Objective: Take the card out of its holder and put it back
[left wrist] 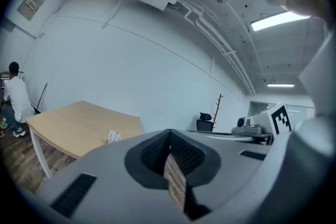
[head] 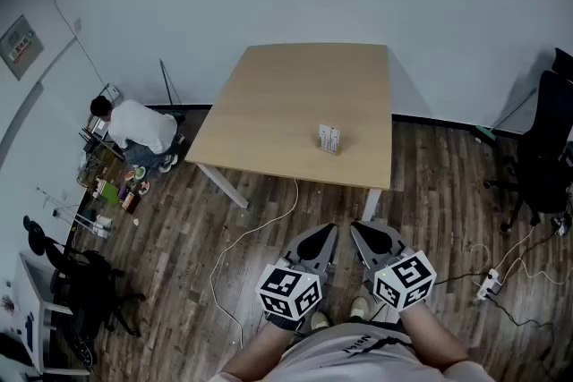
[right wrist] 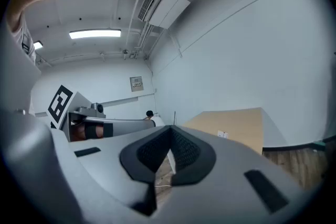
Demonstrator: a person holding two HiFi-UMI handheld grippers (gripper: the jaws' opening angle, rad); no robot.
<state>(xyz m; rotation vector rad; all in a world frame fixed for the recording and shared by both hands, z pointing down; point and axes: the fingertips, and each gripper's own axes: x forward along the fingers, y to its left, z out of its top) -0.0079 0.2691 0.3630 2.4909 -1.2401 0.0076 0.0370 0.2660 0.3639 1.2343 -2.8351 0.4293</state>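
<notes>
Your left tongs (head: 324, 235) and right tongs (head: 360, 233) are held side by side close to your body, above the dark plank floor (head: 430, 192). Each pair is pressed together at the tips and pinches nothing. Their black ribbed pads (left wrist: 185, 152) sit in smooth grey shells. The card holder (head: 329, 139), a small pale upright shape, stands on the light wood surface (head: 269, 103), well apart from both tongs; the card in it is too small to make out
</notes>
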